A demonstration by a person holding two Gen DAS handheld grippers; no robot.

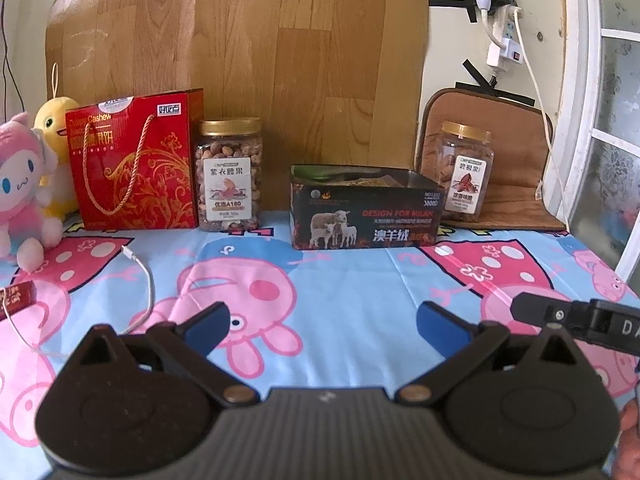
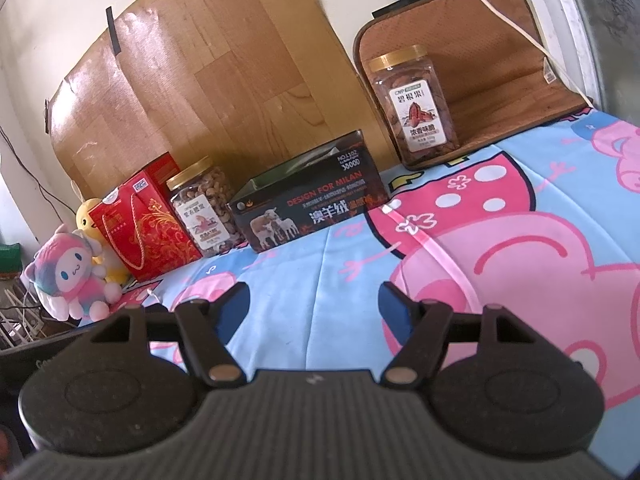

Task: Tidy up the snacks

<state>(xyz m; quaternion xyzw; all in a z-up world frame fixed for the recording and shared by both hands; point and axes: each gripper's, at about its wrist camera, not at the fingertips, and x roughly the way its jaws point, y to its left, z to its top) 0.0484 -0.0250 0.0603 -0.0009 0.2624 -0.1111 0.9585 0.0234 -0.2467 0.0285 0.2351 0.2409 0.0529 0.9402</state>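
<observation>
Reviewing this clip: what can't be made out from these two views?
- Black box contents: both views, its walls hide nearly everything inside.
- Red bag contents: both views, closed sides.
- Small red item: left view, cut by the left edge.
- Jar label small print: too small in both views.

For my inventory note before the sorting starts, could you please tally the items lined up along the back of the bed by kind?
Nut jars with gold lids: 2, the cashew jar and the pecan jar
Red gift bag: 1
Open black box: 1
Plush toys: 2, the pink plush and the yellow plush
Total: 6
</observation>
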